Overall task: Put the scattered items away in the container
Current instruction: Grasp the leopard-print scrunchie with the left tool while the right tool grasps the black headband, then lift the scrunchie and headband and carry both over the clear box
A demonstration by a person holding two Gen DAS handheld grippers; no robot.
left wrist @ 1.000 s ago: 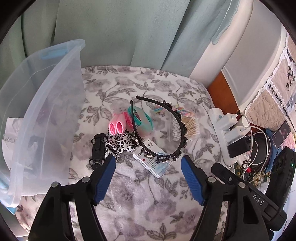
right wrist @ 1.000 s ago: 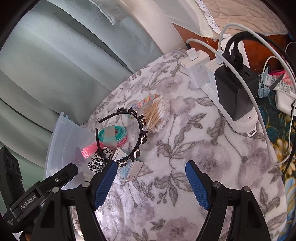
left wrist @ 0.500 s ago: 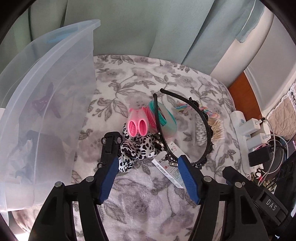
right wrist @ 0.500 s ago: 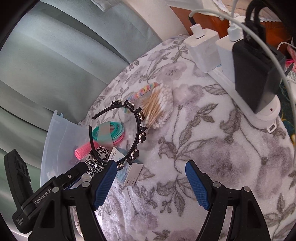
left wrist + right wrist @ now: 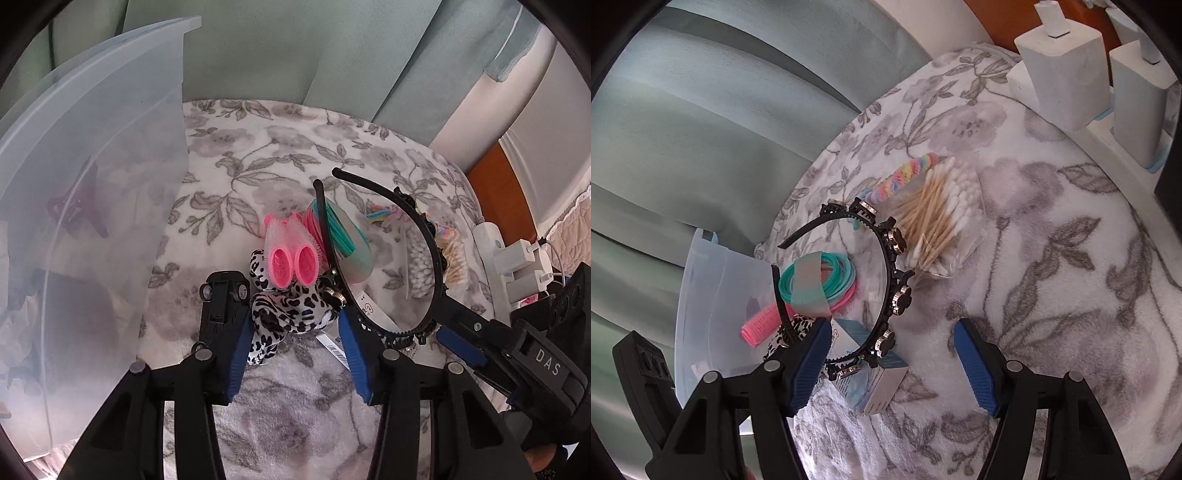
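From the left wrist, the left gripper (image 5: 295, 350) points down at a pile of hair things on a floral blanket (image 5: 280, 155). Its jaws have just been closing and stand partly open, astride the leopard-print scrunchie (image 5: 284, 314); whether the pads press it cannot be told. Just ahead of the jaws lie two pink hair rollers (image 5: 293, 258), and a black toy car (image 5: 221, 299) sits at the left pad. The clear plastic container (image 5: 92, 184) rises to the left of the jaws. To the right, the black headband (image 5: 428, 236) arcs over a teal and pink bundle of hair ties (image 5: 345, 236).

From the right wrist, the right gripper (image 5: 892, 363) has also just been narrowing its jaws, which stand partly open with the studded end of the headband (image 5: 897, 295) and a small blue box (image 5: 882, 384) between them, neither visibly clamped. Ahead of the jaws lies a bag of cotton swabs (image 5: 938, 218); the container (image 5: 713, 291) stands beyond the left pad.
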